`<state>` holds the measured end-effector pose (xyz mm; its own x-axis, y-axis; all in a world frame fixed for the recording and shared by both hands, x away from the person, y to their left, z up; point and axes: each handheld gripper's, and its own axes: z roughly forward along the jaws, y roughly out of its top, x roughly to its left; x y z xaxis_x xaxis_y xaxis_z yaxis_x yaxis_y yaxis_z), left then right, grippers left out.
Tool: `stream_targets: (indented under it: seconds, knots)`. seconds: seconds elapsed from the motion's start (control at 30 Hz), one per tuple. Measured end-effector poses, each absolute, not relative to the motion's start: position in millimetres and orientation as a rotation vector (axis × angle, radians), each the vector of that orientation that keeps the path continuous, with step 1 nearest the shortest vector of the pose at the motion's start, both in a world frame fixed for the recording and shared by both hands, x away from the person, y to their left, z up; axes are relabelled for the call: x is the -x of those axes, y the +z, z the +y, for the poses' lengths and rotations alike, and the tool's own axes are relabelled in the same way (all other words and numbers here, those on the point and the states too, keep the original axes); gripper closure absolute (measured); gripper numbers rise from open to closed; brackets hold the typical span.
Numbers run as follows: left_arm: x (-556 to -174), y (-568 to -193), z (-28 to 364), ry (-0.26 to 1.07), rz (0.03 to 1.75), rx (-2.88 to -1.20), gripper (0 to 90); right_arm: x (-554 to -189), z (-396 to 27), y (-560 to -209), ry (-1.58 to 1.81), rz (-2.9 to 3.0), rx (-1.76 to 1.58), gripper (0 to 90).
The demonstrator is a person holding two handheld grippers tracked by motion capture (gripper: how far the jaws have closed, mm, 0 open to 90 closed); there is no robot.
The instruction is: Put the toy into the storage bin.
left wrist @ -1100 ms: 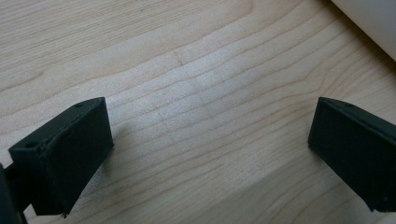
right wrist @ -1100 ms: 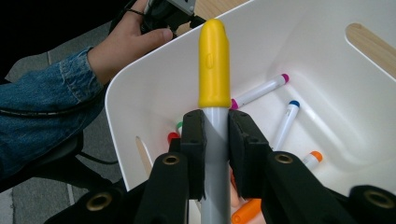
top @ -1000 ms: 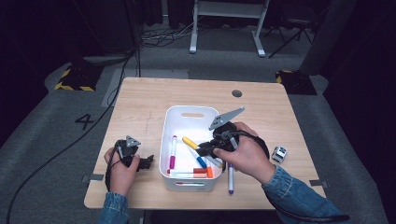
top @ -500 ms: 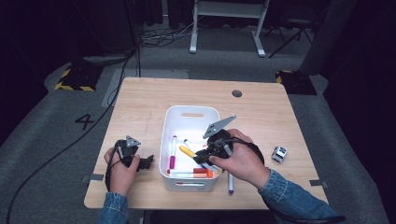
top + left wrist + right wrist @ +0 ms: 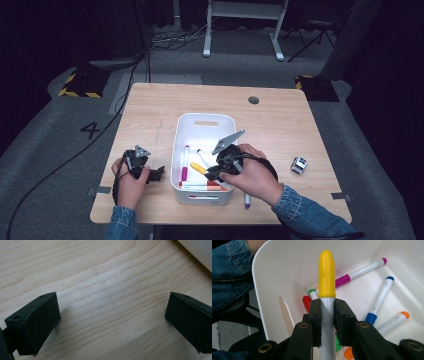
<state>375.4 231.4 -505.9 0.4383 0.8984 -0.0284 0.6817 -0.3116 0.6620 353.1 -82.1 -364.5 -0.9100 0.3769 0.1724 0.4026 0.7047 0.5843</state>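
My right tool [image 5: 327, 322] pinches yellow-capped marker [image 5: 327, 275] over white bin [image 5: 192, 127] | left tool [image 5: 112, 322] spread on tabletop [image 5: 100, 277]

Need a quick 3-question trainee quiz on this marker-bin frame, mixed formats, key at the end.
1. True or false: the right gripper is shut on the yellow-capped marker.
2. Multiple choice: the left gripper is
A. shut on a marker
B. open above the bare table
C. inside the white bin
3. Fill in: in the high view, the small black and white object lies on the table to the ____ of the bin.

Key: 1 true. 2 B. 3 right.
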Motion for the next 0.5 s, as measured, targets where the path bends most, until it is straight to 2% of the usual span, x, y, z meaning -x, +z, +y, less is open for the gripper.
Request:
stream_targets:
  seconds: [0.07, 0.1, 0.17, 0.27, 0.5]
  knots:
    - [-375, -506, 232, 0.466, 1.32, -2.094, 0.0, -353, -82, -366, -0.987, -2.868, 0.651, 74.7]
    - [-376, -506, 231, 0.47, 1.319, -2.091, 0.0, -353, -81, -367, -1.008, -2.852, 0.648, 66.8]
    - [-375, -506, 232, 0.465, 1.32, -2.094, 0.0, -351, -81, -367, -1.039, -2.826, 0.685, 57.7]
    - [-375, -506, 232, 0.467, 1.32, -2.094, 0.0, -350, -83, -363, -1.095, -2.845, 0.675, 50.7]
    - [-375, -506, 232, 0.468, 1.32, -2.093, 0.0, -352, -95, -351, -1.186, -2.866, 0.673, 47.0]
